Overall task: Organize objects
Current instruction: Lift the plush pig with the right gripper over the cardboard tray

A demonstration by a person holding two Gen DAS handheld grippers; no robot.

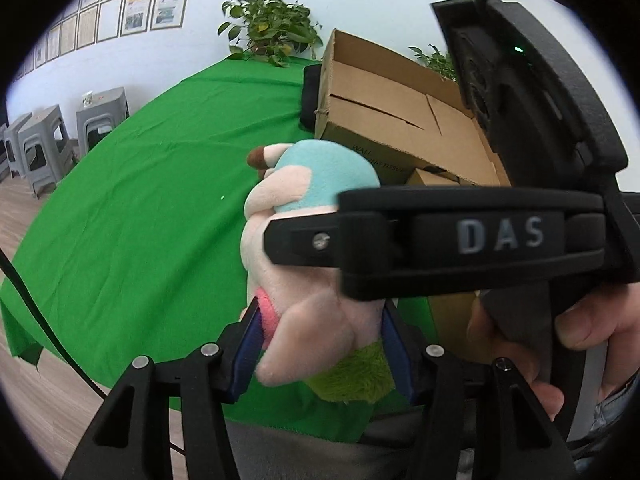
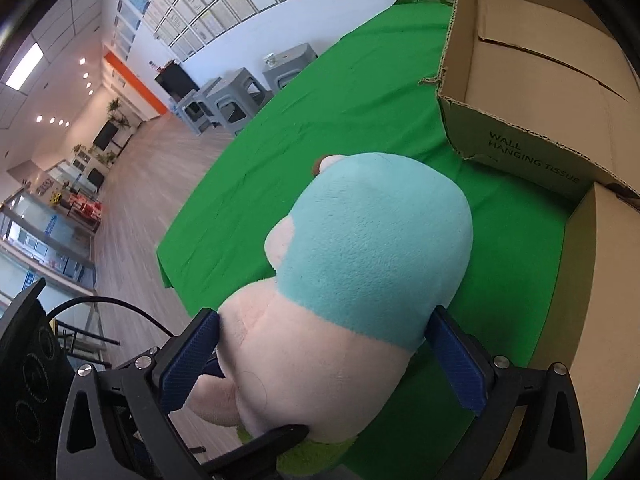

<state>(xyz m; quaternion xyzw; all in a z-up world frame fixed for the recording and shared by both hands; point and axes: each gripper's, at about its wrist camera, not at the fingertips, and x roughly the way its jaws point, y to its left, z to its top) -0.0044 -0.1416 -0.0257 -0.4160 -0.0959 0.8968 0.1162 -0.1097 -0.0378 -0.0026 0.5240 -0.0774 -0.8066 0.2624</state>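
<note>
The jaws of the left gripper are clenched on the lower part of a plush toy, with the blue pads pressed against its pink side on the left and its green fuzzy base on the right. The jaws of the right gripper are likewise closed on the same plush toy, higher up, with one pad sunk into the pink flank and the other set against the edge of the teal patch. The toy is thus held between both pairs of jaws, lifted above the green tabletop, with its teal top pointed away from the cameras. In the left wrist view the right gripper's black body, marked DAS, is seen lying across the toy, a hand wrapped round its handle. An open cardboard box is seen on the tabletop just beyond the toy. Grey stools are seen on the floor well apart.
</note>
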